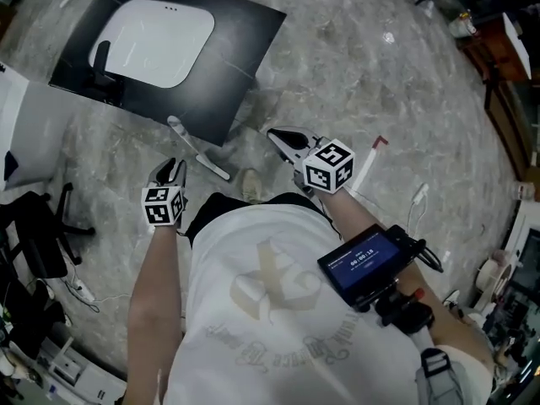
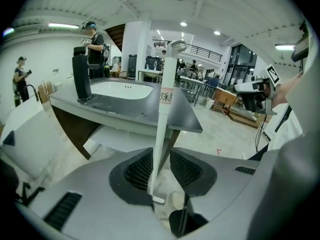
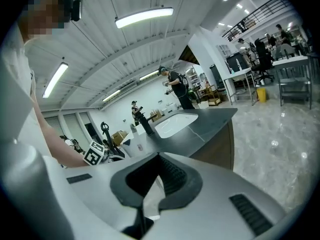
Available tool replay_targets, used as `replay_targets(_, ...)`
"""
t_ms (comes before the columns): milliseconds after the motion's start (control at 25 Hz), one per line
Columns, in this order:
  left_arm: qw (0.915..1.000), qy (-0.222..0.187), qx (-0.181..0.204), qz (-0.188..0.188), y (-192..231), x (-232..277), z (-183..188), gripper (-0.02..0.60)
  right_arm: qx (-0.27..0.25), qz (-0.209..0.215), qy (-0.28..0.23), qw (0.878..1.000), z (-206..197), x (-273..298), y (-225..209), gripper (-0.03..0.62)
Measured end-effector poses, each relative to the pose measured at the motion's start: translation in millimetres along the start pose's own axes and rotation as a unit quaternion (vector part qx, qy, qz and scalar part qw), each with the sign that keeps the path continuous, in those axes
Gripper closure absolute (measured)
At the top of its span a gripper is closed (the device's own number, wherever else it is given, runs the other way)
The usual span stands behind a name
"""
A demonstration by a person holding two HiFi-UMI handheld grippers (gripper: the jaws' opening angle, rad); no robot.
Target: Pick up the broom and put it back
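White and slim, the broom stands tilted with its shaft resting on the corner of the dark counter and its foot down by the marble floor; it stands as if put away, which fits a broom just let go there as well as one about to be taken. Your left gripper has its jaws parted; the shaft shows in the gap, but the pads do not press on it. Your right gripper is off to the side, jaws a little apart with nothing between them. I judge the shaft light, stiff and smooth, so likely to slip or swing; any hold belongs on the middle of the shaft, below the label. Its sweeping end is hard to make out; your left gripper's body cuts off its foot, and the label's print is too small to read.
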State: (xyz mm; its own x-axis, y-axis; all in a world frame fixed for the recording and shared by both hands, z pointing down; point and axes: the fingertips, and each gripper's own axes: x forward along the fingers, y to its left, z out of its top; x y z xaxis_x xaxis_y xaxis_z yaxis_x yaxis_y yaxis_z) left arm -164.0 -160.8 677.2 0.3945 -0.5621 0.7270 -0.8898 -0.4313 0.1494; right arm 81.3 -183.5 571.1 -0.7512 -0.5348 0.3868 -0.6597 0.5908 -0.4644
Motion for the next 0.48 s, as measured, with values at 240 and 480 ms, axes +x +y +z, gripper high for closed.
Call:
replay_targets(240,0.9981,-0.055,-0.027,0.005,-19,-45,14,0.472,-0.025,0.035,0.008,0.999,3,16,28,0.577)
replay_targets(480,0.9916,-0.124,-0.039,0.001,-37,-103,17,0.551,-0.093,0.085,0.021,0.992,1,32,86,0.577)
